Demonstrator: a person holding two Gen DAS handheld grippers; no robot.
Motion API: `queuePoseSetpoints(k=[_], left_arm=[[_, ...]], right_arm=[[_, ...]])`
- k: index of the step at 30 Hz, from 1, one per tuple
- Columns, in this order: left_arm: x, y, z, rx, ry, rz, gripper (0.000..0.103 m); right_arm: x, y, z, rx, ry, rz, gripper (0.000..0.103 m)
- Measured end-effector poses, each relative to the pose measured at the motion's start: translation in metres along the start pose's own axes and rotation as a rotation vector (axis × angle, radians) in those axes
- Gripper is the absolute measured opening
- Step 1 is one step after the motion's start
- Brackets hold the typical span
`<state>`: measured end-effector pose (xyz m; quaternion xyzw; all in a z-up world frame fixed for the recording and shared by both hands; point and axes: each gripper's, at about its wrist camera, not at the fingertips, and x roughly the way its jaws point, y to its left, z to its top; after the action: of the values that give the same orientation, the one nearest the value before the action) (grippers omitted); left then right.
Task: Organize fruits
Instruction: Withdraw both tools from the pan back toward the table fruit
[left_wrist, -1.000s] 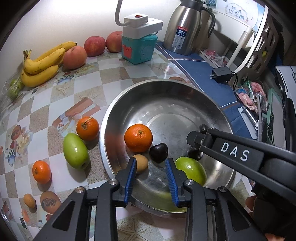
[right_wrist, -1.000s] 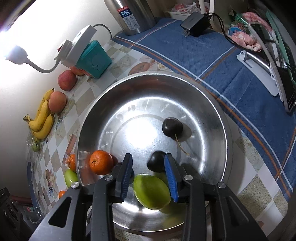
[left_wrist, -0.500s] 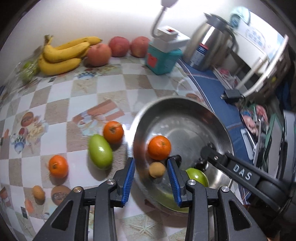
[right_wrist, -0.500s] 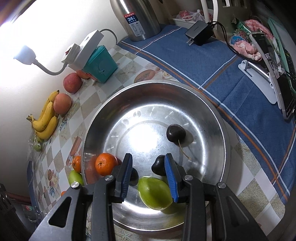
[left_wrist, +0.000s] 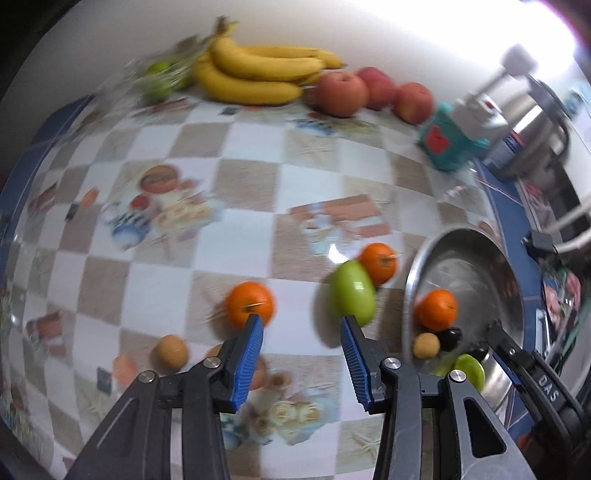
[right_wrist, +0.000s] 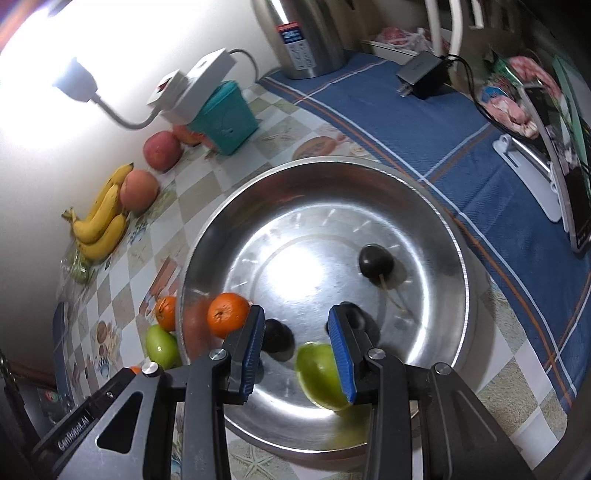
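Observation:
A steel bowl holds an orange, a green mango and dark fruits. My right gripper is open and empty, low over the bowl's near side, above the mango. My left gripper is open and empty over the checkered table, left of the bowl. Just beyond its tips lie an orange, a green mango and another orange. A small tan fruit lies to the left. The bowl's orange and a tan fruit show too.
Bananas and red apples line the back wall, next to a teal box and a steel thermos. A blue cloth with a charger lies right of the bowl.
My left gripper has swung left, off the bowl and over the loose fruit on the table. My right gripper has pulled back and risen slightly; both stay open.

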<state>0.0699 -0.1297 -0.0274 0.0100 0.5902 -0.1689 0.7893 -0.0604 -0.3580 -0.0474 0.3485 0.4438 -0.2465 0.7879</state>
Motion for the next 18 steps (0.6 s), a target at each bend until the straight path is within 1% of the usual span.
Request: queuePoseSetpoints(k=[6, 12, 13, 15, 17, 18], left_arm=[[-0.010, 0.027, 0.003, -0.088, -0.006, 0.001, 0.057], [-0.018, 0.039, 0.004, -0.130, -0.014, -0.011, 0.060], [-0.018, 0.040, 0.004, -0.133, -0.011, -0.010, 0.061], [-0.018, 0.042, 0.004, -0.142, -0.005, -0.008, 0.067], [-0.017, 0.044, 0.003, -0.155, 0.003, -0.002, 0.081], [-0.016, 0.045, 0.002, -0.161, 0.007, 0.001, 0.083]], right_arm=[[-0.001, 0.019, -0.006, -0.083, 0.001, 0.007, 0.037], [-0.001, 0.030, -0.010, -0.141, 0.000, 0.000, 0.037], [-0.001, 0.031, -0.010, -0.145, 0.001, -0.002, 0.037], [0.000, 0.031, -0.010, -0.149, 0.001, -0.012, 0.038], [0.001, 0.032, -0.010, -0.155, -0.005, -0.033, 0.054], [0.001, 0.032, -0.009, -0.159, -0.009, -0.040, 0.067]])
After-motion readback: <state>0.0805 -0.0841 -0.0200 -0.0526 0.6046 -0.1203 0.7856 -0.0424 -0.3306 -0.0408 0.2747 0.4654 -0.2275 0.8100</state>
